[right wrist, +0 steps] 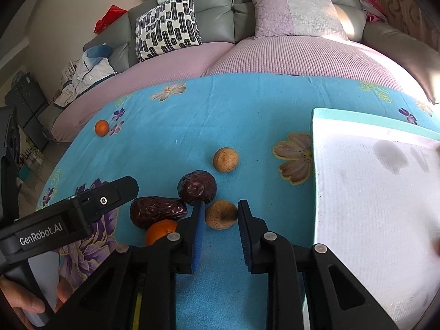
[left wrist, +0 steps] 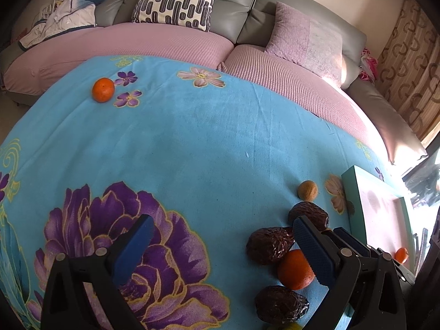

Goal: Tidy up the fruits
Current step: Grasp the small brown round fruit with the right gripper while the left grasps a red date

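The left tongs [left wrist: 220, 250] stand wide apart and empty, low over the blue flowered cloth [left wrist: 192, 143] that covers the surface, with nothing between their pads. Far to the left a lone orange fruit [right wrist: 101, 128] sits by itself near the cloth's far edge, well apart from everything else. Moving right, a cluster lies close together: a long dark date [right wrist: 158, 211] with another orange fruit [right wrist: 159, 232] just below it and partly hidden by the tongs' frame, then a rounder dark date [right wrist: 196, 187] just beside them. The right tongs [right wrist: 220, 217] are at a medium gap with a tan round fruit [right wrist: 220, 214] sitting between the tips; neither pad looks pressed against it yet, so I judge this to be the approach to a grasp. A second tan fruit [right wrist: 225, 159] lies further back. At the right edge rests the white tray with a teal rim [right wrist: 357, 122], and the left view shows one orange fruit [left wrist: 401, 255] already in it. To do this step well, the right tongs should centre on the tan fruit, keep the left pad from nudging the round date touching close by, close gently since the fruit can roll, then lift clear before swinging right toward the tray.
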